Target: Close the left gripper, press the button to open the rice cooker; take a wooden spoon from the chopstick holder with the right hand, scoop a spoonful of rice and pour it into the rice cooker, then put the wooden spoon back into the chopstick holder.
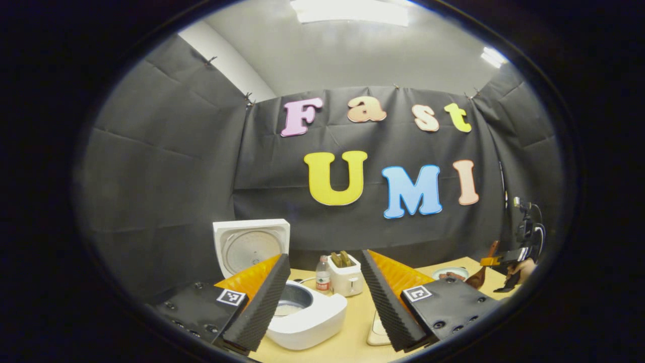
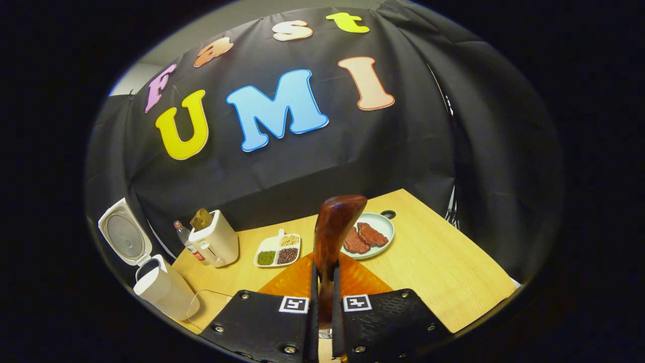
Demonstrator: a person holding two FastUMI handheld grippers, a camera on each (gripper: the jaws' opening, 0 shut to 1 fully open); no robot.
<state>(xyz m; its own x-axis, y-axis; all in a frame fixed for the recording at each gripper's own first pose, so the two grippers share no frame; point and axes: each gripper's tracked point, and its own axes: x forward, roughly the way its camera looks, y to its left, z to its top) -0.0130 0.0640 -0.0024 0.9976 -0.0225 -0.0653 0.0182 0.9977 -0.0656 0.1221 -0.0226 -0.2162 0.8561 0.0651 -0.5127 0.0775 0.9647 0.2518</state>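
Rice cooker [image 1: 302,312] is standing open, lid [image 1: 251,245] tipped up behind the pot, so the button step reads as done. Left claw [image 1: 322,297] is hanging just in front of the cooker with its fingers spread wide, gripping nothing.

Right claw [image 2: 322,307] is clamping the wooden spoon [image 2: 335,237] by its handle, both fingers pressing on it, bowl of the spoon standing up and tilting slightly away. In the left gripper view the right claw [image 1: 504,262] and spoon [image 1: 481,272] are sitting well to the right of the cooker, at the tabletop edge. The chopstick holder cannot be made out, so I am judging the spoon as already drawn.

Relative to the cooker in the right gripper view [image 2: 161,287]: toaster [image 2: 215,242] and bottle [image 2: 186,242] are just beside it, a divided dish [image 2: 278,250] of grains is further right, a plate [image 2: 370,233] with meat beyond that. Tabletop [image 2: 443,272] is bare past the plate.

Step in hand, by my judgement: carrying the spoon to the rice and scooping. Whether the divided dish is the rice source I cannot tell; white grains are also showing inside the pot.

Notes for doing it well:
- keeping the grip firm so the handle is not twisting
- turning the bowl down before entering the grains
- levelling the load before travelling to the cooker
- passing clear of toaster and bottle
- tipping over the pot centre, away from the lid
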